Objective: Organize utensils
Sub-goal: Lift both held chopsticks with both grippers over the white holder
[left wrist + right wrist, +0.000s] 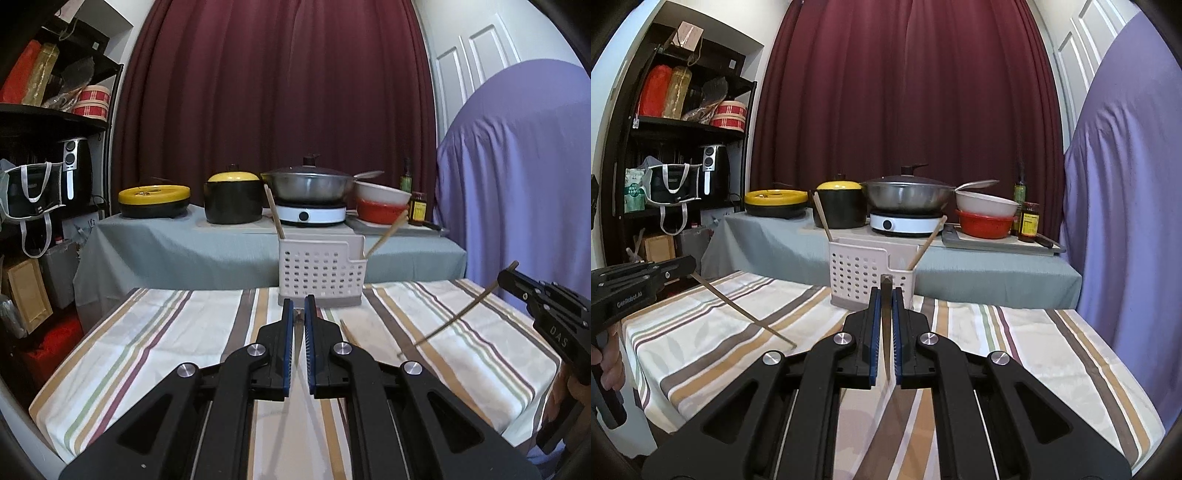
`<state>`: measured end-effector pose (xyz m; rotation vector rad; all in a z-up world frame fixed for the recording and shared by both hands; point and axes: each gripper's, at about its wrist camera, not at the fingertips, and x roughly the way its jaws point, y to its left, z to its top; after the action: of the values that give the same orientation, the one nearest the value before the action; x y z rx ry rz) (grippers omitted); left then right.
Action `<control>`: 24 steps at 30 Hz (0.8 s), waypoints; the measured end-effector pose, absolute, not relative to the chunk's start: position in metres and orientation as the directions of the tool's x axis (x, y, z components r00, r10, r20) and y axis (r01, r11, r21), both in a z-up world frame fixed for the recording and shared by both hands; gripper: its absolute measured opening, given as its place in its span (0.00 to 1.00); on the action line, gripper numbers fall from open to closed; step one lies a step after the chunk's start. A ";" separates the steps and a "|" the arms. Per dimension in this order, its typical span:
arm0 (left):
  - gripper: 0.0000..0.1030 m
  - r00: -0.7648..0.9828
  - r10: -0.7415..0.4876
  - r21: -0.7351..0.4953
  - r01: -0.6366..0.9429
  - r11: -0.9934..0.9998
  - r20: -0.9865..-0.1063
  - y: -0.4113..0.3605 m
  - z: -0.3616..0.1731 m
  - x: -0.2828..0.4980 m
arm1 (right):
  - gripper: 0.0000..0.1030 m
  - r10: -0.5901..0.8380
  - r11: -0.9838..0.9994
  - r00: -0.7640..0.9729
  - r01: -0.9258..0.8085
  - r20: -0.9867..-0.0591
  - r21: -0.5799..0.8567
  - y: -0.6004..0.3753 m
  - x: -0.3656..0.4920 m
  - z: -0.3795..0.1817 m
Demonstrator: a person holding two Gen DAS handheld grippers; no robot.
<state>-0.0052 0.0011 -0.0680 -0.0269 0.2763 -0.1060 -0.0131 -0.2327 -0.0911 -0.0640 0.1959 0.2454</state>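
Left wrist view: the left hand-held gripper (299, 314) is pinching its blue ribbed pads nearly together on a thin wooden chopstick (297, 339) that is running lengthwise between them. The right hand-held gripper (511, 275), at the right edge, is clamping a second slim wooden chopstick (454, 320), which is slanting down over the striped cloth-covered surface (147, 332). In the right wrist view that same right hand-held gripper (885, 295) is showing narrow jaws closed on its stick (885, 306), and the left hand-held gripper (690, 267) is holding its own chopstick (746, 314) angled down toward the cloth.

Beyond both is standing one white perforated plastic utensil caddy (319, 269) at the far edge of the surface, with two more wooden chopsticks leaning in it: one (274, 212) tilting left in the taller compartment, one (388, 234) tilting right in the lower one. Four chopsticks are showing in all.
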 end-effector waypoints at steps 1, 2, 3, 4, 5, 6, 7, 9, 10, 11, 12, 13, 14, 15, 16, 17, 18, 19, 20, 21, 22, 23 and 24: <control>0.06 0.957 -0.107 -0.044 0.099 0.994 -0.268 0.003 -0.066 -0.004 | 0.06 0.235 0.968 0.952 -0.248 -0.198 -0.041 -0.232 -0.012 -0.090; 0.06 0.958 -0.106 -0.045 0.098 0.994 -0.266 0.003 -0.064 -0.003 | 0.06 0.235 0.968 0.952 -0.248 -0.195 -0.041 -0.232 -0.010 -0.088; 0.06 0.959 -0.106 -0.047 0.096 0.994 -0.264 0.005 -0.062 -0.001 | 0.06 0.236 0.968 0.953 -0.248 -0.192 -0.040 -0.233 -0.009 -0.087; 0.06 0.959 -0.106 -0.051 0.097 0.994 -0.263 0.006 -0.059 0.002 | 0.06 0.236 0.968 0.953 -0.248 -0.190 -0.040 -0.233 -0.007 -0.086; 0.06 0.959 -0.105 -0.052 0.095 0.994 -0.263 0.007 -0.058 0.005 | 0.06 0.236 0.968 0.953 -0.248 -0.189 -0.042 -0.232 -0.004 -0.084; 0.06 0.959 -0.106 -0.055 0.095 0.994 -0.264 0.008 -0.057 0.008 | 0.06 0.236 0.968 0.953 -0.248 -0.189 -0.042 -0.232 -0.001 -0.083; 0.06 0.959 -0.107 -0.055 0.096 0.994 -0.263 0.009 -0.056 0.009 | 0.06 0.237 0.968 0.953 -0.249 -0.190 -0.041 -0.232 0.001 -0.083; 0.06 0.959 -0.103 -0.051 0.093 0.994 -0.263 0.009 -0.054 0.015 | 0.06 0.239 0.967 0.952 -0.250 -0.190 -0.036 -0.232 0.007 -0.080; 0.06 0.959 -0.104 -0.052 0.093 0.994 -0.263 0.009 -0.053 0.017 | 0.06 0.239 0.967 0.952 -0.250 -0.189 -0.036 -0.231 0.009 -0.079; 0.06 0.959 -0.104 -0.053 0.093 0.994 -0.263 0.009 -0.051 0.019 | 0.06 0.240 0.967 0.953 -0.251 -0.187 -0.036 -0.231 0.011 -0.077; 0.06 0.959 -0.103 -0.056 0.091 0.994 -0.263 0.009 -0.050 0.022 | 0.06 0.239 0.967 0.953 -0.250 -0.185 -0.037 -0.231 0.014 -0.076; 0.06 0.960 -0.102 -0.057 0.090 0.994 -0.262 0.009 -0.049 0.024 | 0.06 0.238 0.968 0.954 -0.249 -0.182 -0.039 -0.230 0.016 -0.074; 0.06 0.960 -0.101 -0.058 0.089 0.994 -0.261 0.009 -0.048 0.025 | 0.06 0.238 0.968 0.955 -0.249 -0.179 -0.039 -0.231 0.018 -0.072; 0.06 0.961 -0.101 -0.058 0.089 0.994 -0.259 0.009 -0.046 0.027 | 0.06 0.238 0.968 0.955 -0.248 -0.175 -0.040 -0.231 0.020 -0.069; 0.06 0.961 -0.100 -0.057 0.088 0.994 -0.257 0.009 -0.043 0.028 | 0.06 0.237 0.968 0.956 -0.248 -0.172 -0.041 -0.230 0.022 -0.067; 0.06 0.962 -0.099 -0.055 0.088 0.995 -0.256 0.009 -0.041 0.030 | 0.06 0.237 0.968 0.957 -0.247 -0.168 -0.042 -0.230 0.024 -0.065; 0.06 0.963 -0.102 -0.057 0.090 0.994 -0.250 0.010 -0.037 0.031 | 0.06 0.238 0.968 0.957 -0.248 -0.163 -0.042 -0.231 0.027 -0.061; 0.06 0.963 -0.105 -0.060 0.093 0.994 -0.248 0.010 -0.034 0.033 | 0.06 0.241 0.967 0.957 -0.250 -0.160 -0.039 -0.231 0.030 -0.058; 0.06 0.964 -0.108 -0.063 0.096 0.993 -0.245 0.010 -0.031 0.035 | 0.06 0.244 0.967 0.957 -0.252 -0.157 -0.037 -0.231 0.033 -0.056; 0.06 0.964 -0.114 -0.065 0.101 0.993 -0.240 0.011 -0.026 0.037 | 0.06 0.246 0.966 0.957 -0.254 -0.153 -0.036 -0.231 0.036 -0.053; 0.06 0.965 -0.119 -0.067 0.106 0.992 -0.235 0.012 -0.023 0.039 | 0.06 0.247 0.966 0.957 -0.255 -0.150 -0.036 -0.231 0.038 -0.050; 0.06 0.966 -0.125 -0.069 0.112 0.991 -0.225 0.012 -0.017 0.042 | 0.06 0.250 0.966 0.957 -0.257 -0.146 -0.035 -0.231 0.042 -0.047; 0.06 0.967 -0.129 -0.069 0.117 0.991 -0.218 0.011 -0.014 0.044 | 0.06 0.254 0.965 0.957 -0.260 -0.144 -0.030 -0.232 0.047 -0.044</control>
<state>0.0442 0.0108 -0.0145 -0.0557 0.2245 -0.1246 0.0468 -0.2315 -0.0438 -0.0490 0.1398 0.2609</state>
